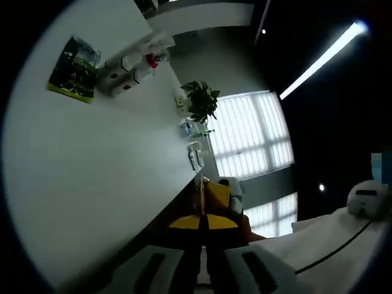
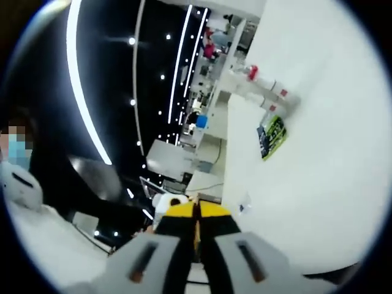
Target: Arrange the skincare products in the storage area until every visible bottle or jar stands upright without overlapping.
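1. The white table (image 1: 92,159) is the biggest thing in both views. It fills the left side of the left gripper view and the right side of the right gripper view (image 2: 318,184), steeply rolled in each, with most of its top bare.
2. The window (image 1: 251,131) with pale blinds shows in the left gripper view past the table's far edge, and a long ceiling light (image 1: 321,58) runs across the dark ceiling above it.
3. The left gripper (image 1: 204,222) rises from the bottom of its view. Its yellow-tipped jaws stand close together with only a thin slit between them and nothing in it, held in the air off the table's edge.
4. The right gripper (image 2: 196,219) looks the same in its own view: jaws nearly touching, nothing between them, held beside the table edge and well apart from the products.
5. A green packet (image 1: 75,67) lies flat on the table, just beside the bottles; in the right gripper view it is at (image 2: 271,136).
6. The skincare bottles (image 1: 131,67), white with red caps or marks, sit in a small cluster at the table's far part; the right gripper view shows them at (image 2: 263,86). Whether each stands upright I cannot tell, since both views are rolled and the bottles are small.
7. A potted plant (image 1: 201,101) stands at the table's far edge near the window.
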A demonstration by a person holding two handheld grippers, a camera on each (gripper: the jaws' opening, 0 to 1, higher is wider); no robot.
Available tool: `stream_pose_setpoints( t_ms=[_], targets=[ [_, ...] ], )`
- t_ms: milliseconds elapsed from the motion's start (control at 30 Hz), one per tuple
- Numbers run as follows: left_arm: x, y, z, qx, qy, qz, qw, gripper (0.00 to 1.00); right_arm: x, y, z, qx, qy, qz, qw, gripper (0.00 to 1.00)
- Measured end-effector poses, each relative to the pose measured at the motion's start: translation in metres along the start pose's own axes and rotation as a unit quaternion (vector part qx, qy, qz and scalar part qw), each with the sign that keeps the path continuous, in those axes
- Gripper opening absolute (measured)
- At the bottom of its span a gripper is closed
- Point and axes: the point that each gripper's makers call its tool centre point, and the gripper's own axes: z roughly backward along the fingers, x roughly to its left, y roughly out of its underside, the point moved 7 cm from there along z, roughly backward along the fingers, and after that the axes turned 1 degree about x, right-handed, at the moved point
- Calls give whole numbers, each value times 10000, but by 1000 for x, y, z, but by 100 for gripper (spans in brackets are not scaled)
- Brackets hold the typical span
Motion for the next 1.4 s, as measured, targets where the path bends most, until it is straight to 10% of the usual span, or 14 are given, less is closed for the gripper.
stream_pose_setpoints(
  t_ms=[367, 900, 1100, 1400],
  targets=[
    [2, -6, 10, -594, 183, 266, 9977, 1, 2, 16, -4, 298, -36, 19, 9995, 3],
    [7, 4, 24, -704, 135, 347, 9968, 0, 3, 27, -1, 325, -50, -69, 9994, 1],
    [15, -4, 35, -1015, 29, 436, 9939, 0, -6, 24, 1, 198, 523, 482, 9973, 29],
    [35, -20, 53, -1247, -471, 598, 9893, 1, -26, 33, 7, 1139, 1902, 2208, 9498, 58]
  ],
)
